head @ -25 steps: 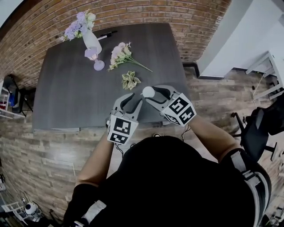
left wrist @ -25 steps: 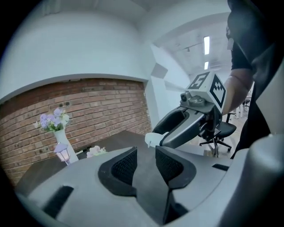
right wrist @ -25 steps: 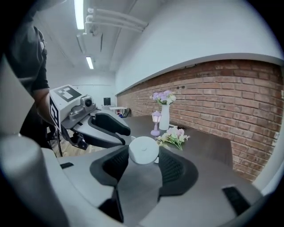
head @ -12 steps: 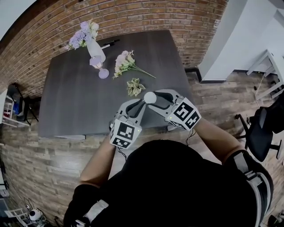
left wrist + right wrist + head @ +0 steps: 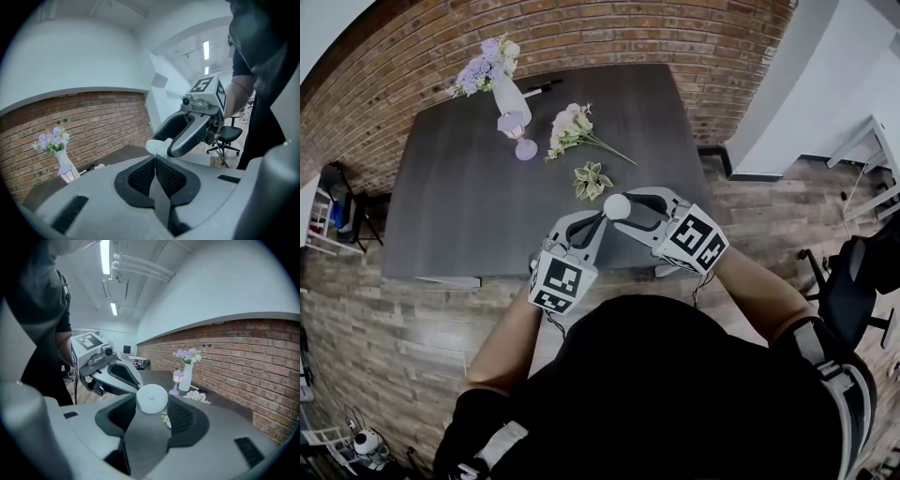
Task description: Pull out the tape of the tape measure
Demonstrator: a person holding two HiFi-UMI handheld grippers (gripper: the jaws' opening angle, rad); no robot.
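Observation:
A round white tape measure hangs in the air over the near right edge of the dark table. My right gripper is shut on its case, one pad on each flat side, as the right gripper view shows. My left gripper comes in from the lower left, and its tips touch the case's rim. In the left gripper view its jaws are pressed together right under the white case, pinching the tape's end. No tape shows drawn out.
On the table stand a white vase of purple flowers and a small lantern. A pale bouquet, a leafy sprig and a black pen lie there too. A black office chair stands at the right on the wood floor.
My left gripper's jaws have gone from wide open to shut at the tape measure's rim. The right gripper kept its hold and barely moved.

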